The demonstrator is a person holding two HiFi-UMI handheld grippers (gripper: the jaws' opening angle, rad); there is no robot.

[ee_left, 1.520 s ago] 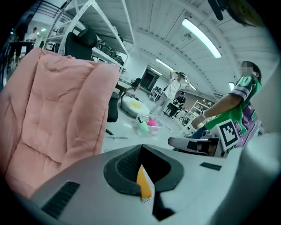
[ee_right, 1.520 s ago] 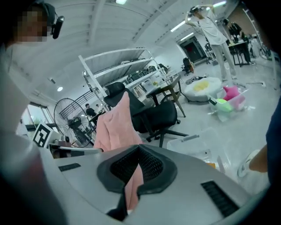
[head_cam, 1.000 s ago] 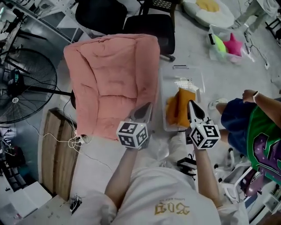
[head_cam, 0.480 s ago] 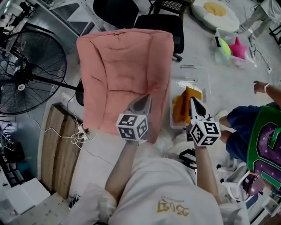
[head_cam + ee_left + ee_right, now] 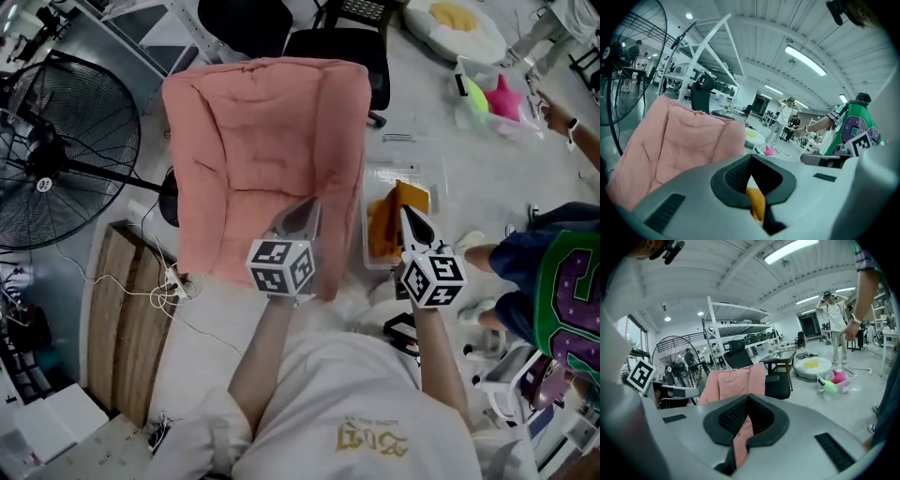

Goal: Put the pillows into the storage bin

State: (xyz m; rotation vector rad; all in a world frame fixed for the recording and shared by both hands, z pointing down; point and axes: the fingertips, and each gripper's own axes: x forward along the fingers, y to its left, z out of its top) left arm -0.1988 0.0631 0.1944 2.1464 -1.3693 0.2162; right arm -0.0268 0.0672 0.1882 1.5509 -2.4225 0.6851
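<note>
Both grippers are clenched with nothing in them. The left gripper [image 5: 313,202] [image 5: 750,158] has its tip over the lower right part of the large pink quilted pillow [image 5: 267,159] [image 5: 679,145] [image 5: 736,380], which stands up ahead of it against a black office chair [image 5: 347,42] [image 5: 777,385]. Just past the tip of the right gripper [image 5: 404,212] [image 5: 748,397] sits the clear plastic storage bin [image 5: 424,178], with a folded orange pillow [image 5: 392,220] upright inside.

The pink quilted pillow's right edge runs just beside the bin's left wall, so there is little gap between the two grippers' targets. Left of the left gripper, a black standing fan [image 5: 47,155], a wooden board [image 5: 122,314] and white cables [image 5: 169,286] crowd the floor. Beyond and to the right of the bin the grey floor [image 5: 469,178] lies open. A bystander in a green jersey [image 5: 567,300] stands to the right of the right gripper.

Compared with a second ago, the pink quilted pillow and bin sit further right in the head view and more of the fan shows. The bystander's hand, then level with the bin, is now near the pink star toy [image 5: 509,98].
</note>
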